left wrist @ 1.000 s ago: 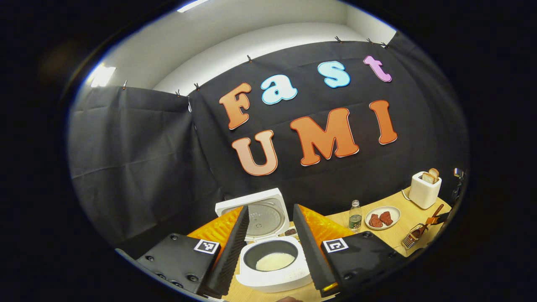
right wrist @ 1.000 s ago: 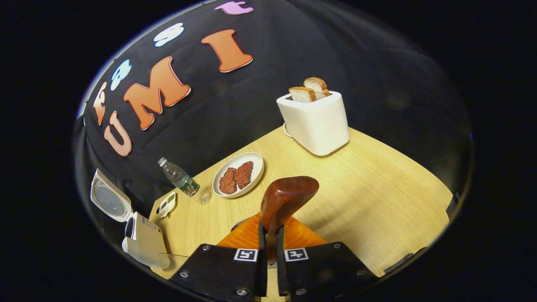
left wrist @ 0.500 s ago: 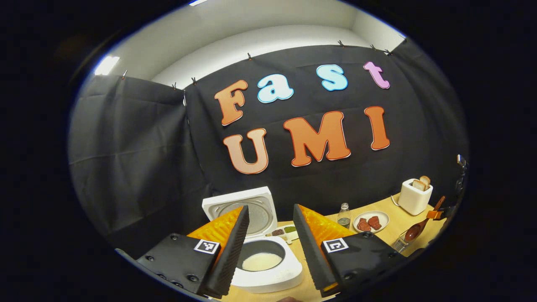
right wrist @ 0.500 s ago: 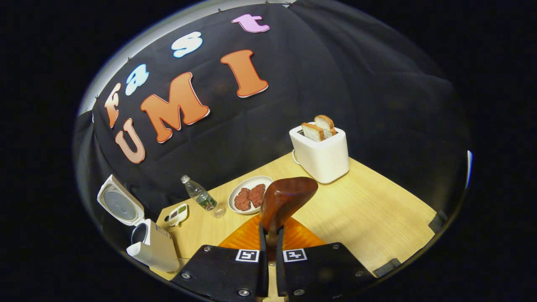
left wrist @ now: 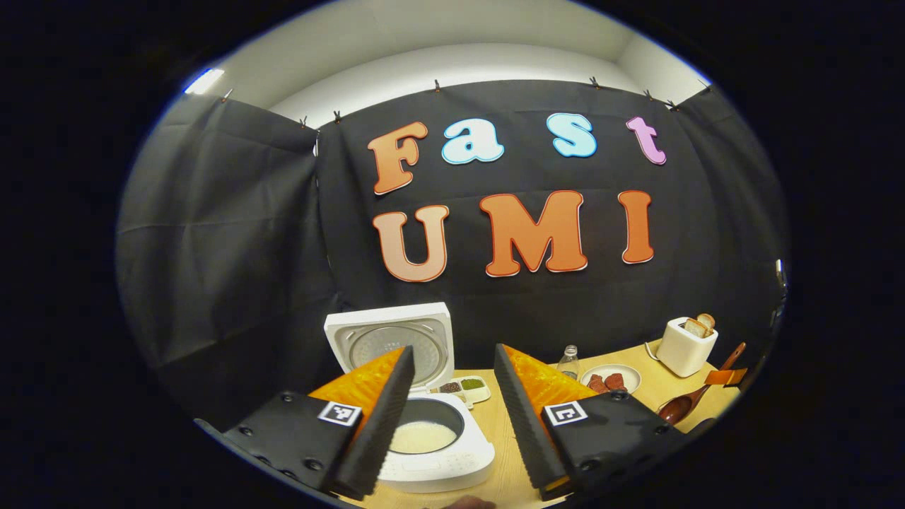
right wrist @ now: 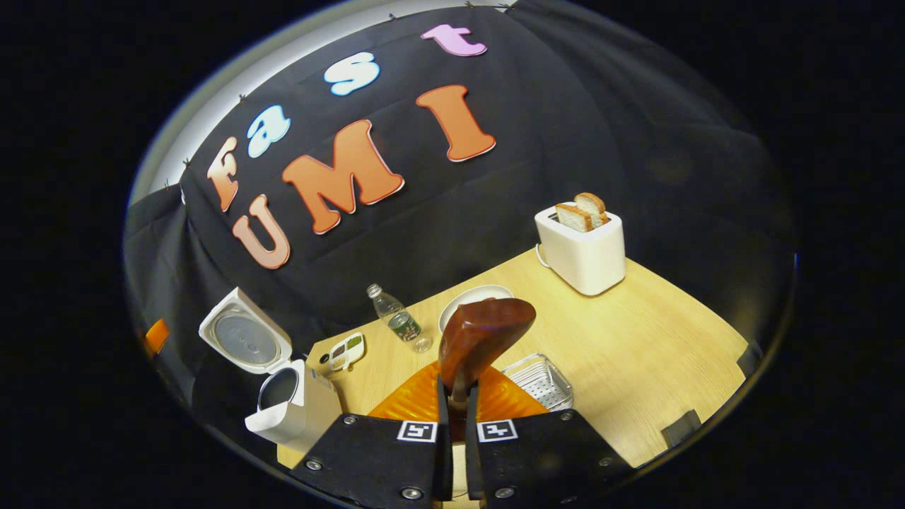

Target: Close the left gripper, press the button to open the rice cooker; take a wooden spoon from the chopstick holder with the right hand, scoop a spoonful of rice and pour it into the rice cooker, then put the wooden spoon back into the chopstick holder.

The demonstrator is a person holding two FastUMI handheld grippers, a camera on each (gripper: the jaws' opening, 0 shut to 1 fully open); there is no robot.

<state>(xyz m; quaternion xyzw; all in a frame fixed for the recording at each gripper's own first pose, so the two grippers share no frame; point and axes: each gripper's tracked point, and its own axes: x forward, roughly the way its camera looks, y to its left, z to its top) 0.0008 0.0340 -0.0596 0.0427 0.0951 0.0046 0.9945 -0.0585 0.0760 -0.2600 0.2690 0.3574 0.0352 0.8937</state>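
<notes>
Since a second ago I have lifted the spoon (right wrist: 481, 339) up and away, so the wire holder (right wrist: 541, 382) now shows below it on the counter (right wrist: 636, 339), and my left gripper (left wrist: 449, 410) has drawn back from the cooker (left wrist: 424, 452).

The counter carries everything. The cooker stands at its left end with the lid (left wrist: 389, 339) up and rice already showing in the pot. The toaster (right wrist: 583, 247) sits at the far right, well apart. The plate (right wrist: 466, 300) and bottle (right wrist: 396, 322) lie between them, with a small seasoning dish (right wrist: 346, 350) near the cooker.

My right gripper (right wrist: 452, 403) is clamped on the spoon's handle, bowl pointing forward and up. My left gripper hangs over the cooker with its fingers apart, holding nothing.

I judge the spoon is on its way back to the holder. The risk is the drop-in: the basket is small and light, so a slanted spoon could catch its rim and tip or shove it. Letting go too early would send the spoon onto the counter.
</notes>
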